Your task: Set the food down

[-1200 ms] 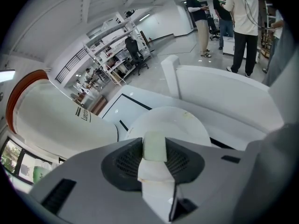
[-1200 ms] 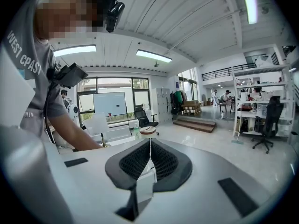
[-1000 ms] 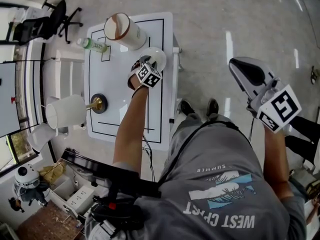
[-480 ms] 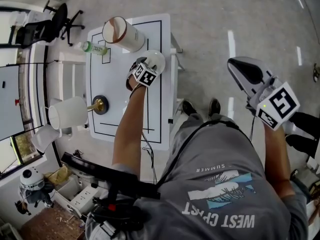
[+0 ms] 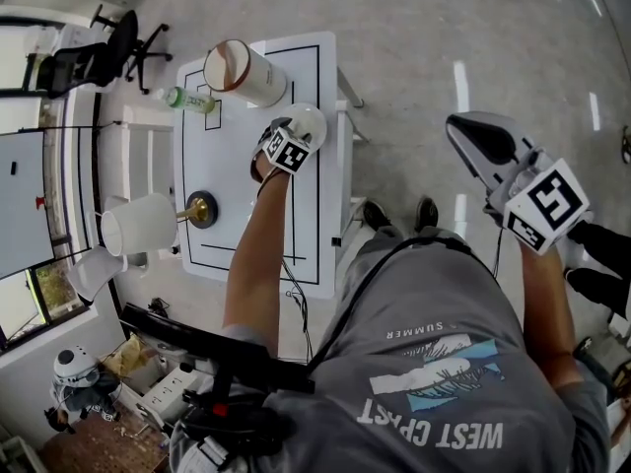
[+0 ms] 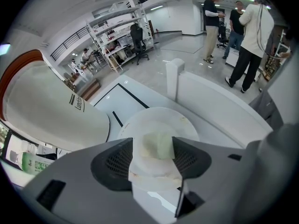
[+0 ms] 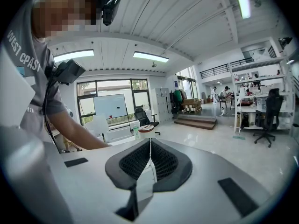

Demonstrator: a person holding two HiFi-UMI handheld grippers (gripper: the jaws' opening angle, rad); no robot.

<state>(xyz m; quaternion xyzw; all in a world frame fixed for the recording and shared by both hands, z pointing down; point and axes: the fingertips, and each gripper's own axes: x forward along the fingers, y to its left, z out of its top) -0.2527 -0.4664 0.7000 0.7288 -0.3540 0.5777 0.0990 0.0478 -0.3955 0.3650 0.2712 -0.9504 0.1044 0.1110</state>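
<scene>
A pale piece of food [image 6: 158,145] lies on a small white plate [image 6: 187,125] at the table's right edge. My left gripper [image 6: 153,148] hangs just over that plate [image 5: 310,118]. Its jaws stand wide on either side of the food, and the pads do not press on it. In the head view the left gripper [image 5: 294,134] reaches out from my left arm over the plate. My right gripper [image 5: 463,131] is held up in the air far to the right of the table. It is shut [image 7: 150,143] with nothing between the jaws.
On the white table [image 5: 227,170] lie a large white tub with a brown rim [image 5: 245,70], a green bottle [image 5: 187,99] and a brass-based lamp [image 5: 200,209] with a white shade [image 5: 138,227]. In the left gripper view the tub [image 6: 51,106] is close on the left, and people [image 6: 243,36] stand beyond.
The left gripper has stayed over the plate and shifted only slightly. The right gripper has hardly moved.
</scene>
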